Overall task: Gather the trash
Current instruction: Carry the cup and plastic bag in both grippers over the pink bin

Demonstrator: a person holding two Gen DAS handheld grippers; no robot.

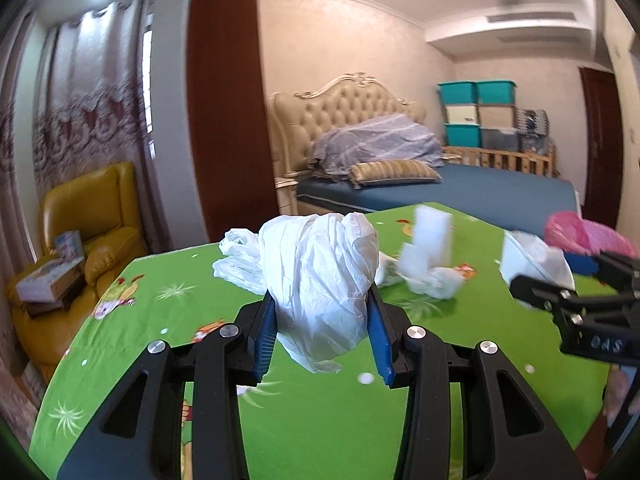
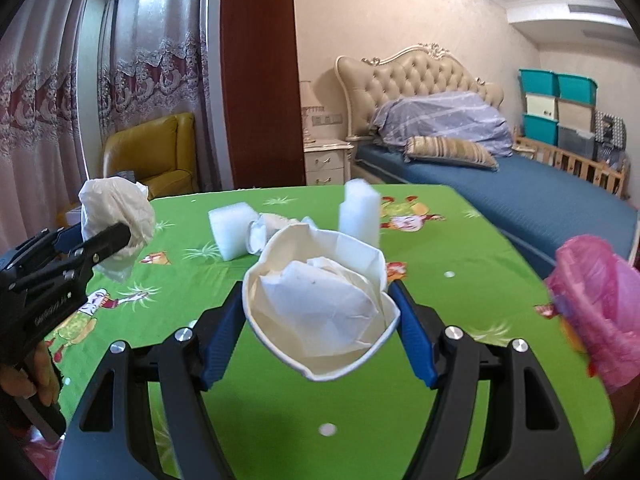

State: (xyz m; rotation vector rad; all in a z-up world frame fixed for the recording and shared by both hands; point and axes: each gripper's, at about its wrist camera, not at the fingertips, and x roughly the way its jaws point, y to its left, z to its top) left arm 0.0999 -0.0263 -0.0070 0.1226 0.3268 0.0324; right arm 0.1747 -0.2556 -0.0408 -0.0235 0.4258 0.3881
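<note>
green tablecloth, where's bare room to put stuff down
Bare: the near green tablecloth under both claws, and the right strip between the foam block and the pink bag. Crowded: the far middle, with foam blocks, a crumpled cup and a loose plastic bag.

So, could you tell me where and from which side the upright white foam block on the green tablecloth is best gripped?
Take the upright white foam block across its two broad faces, near mid-height, coming in level from the near side. It stands tall and narrow, so a high or pushing contact would probably tip it. Both grippers are full now: left gripper with a crumpled plastic bag, right gripper with a crushed paper cup.
</note>
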